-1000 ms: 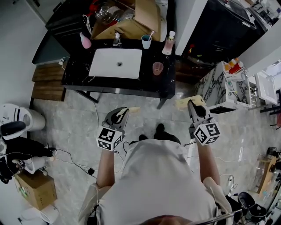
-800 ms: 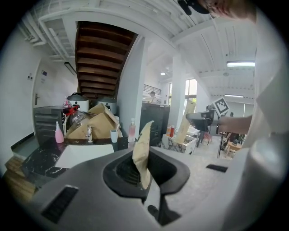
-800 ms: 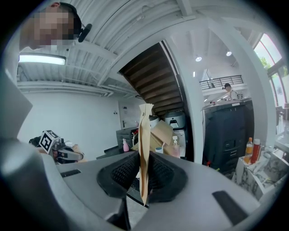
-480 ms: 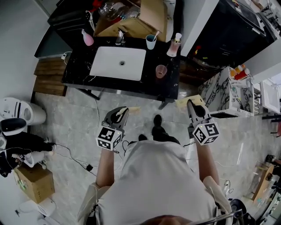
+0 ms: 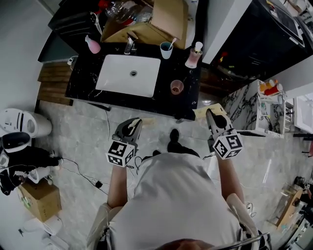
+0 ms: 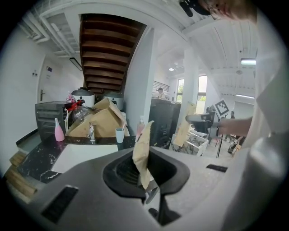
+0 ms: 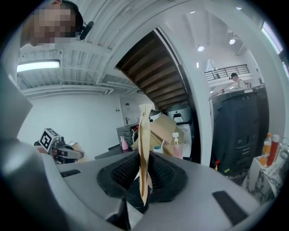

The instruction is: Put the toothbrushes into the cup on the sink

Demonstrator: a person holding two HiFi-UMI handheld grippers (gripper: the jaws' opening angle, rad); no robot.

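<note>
Closest to the person, well short of the white rectangular sink basin [image 5: 128, 74], the left gripper [image 5: 132, 124] is pinching a flat tan paper sleeve [image 6: 142, 149] by its lower end with its jaws closed on it. The right gripper [image 5: 213, 117] is clamping a second tan paper sleeve [image 7: 145, 135] the same way. I'm guessing those are the toothbrushes, still wrapped.

They're looking super light and thin, and the paper is flexing up top. So I'd be holding low, on whatever stiff handle is inside, and not crushing it, since smooth paper could be sliding out of the pads.

Just right of the basin, on the black stone counter [image 5: 83, 85], a translucent pink cup [image 5: 176, 87] is standing. At the basin's far right corner, a pale blue cup [image 5: 166, 50] is already holding one brush-like stick. I'm not seeing which cup is the target. Behind the basin, a brown cardboard box [image 5: 166, 14] is sitting.

Versus a second ago, the person is stepping in. The basin is sitting nearer the grippers, one black shoe [image 5: 173, 139] is moving forward, and both grips are staying put.
</note>
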